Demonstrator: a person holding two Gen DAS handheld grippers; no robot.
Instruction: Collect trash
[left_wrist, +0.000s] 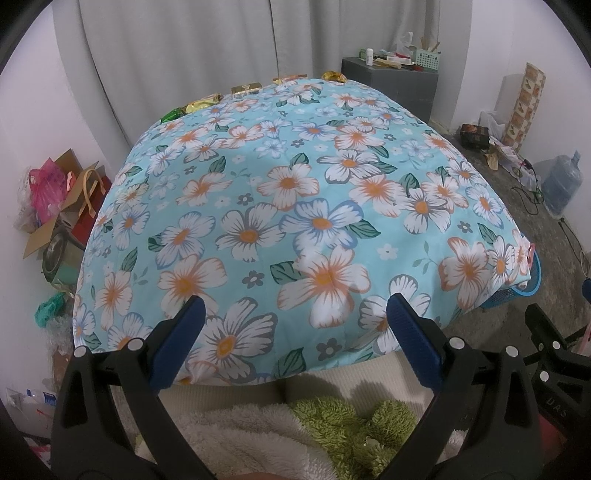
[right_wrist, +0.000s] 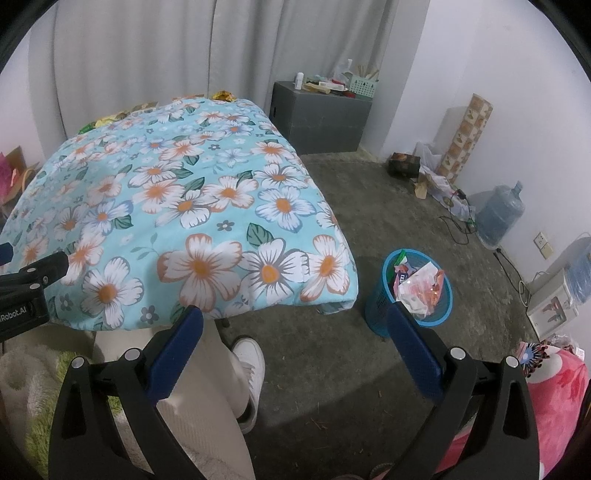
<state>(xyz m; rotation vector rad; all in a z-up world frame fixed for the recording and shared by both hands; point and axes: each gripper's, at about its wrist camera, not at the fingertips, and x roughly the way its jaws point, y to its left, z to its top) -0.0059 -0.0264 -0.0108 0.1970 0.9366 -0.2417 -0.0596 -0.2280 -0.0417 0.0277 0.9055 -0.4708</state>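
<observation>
Showing wrappers (right_wrist: 419, 284) inside basket (right_wrist: 373, 306): right wrist view only.

Quilt (left_wrist: 295, 206) matt printed cloth; wrappers (left_wrist: 199, 107) shiny foil; bin (right_wrist: 376, 302) perforated blue plastic; floor (right_wrist: 369, 192) rough concrete; curtain (left_wrist: 184, 48) matt cloth.

Only two pieces of lettering can be read. In the right wrist view, white print reading "iRobot.AI", its start cut off by the frame edge, stands on the black plastic body of the left gripper (right_wrist: 7, 254) at the left edge. In the left wrist view, faint raised letters that look like "UAS" stand on the black plastic frame of the right gripper (left_wrist: 585, 286) at the lower right. Printing on the wrappers in the blue mesh plastic waste basket (right_wrist: 376, 302) is too small to read.
</observation>
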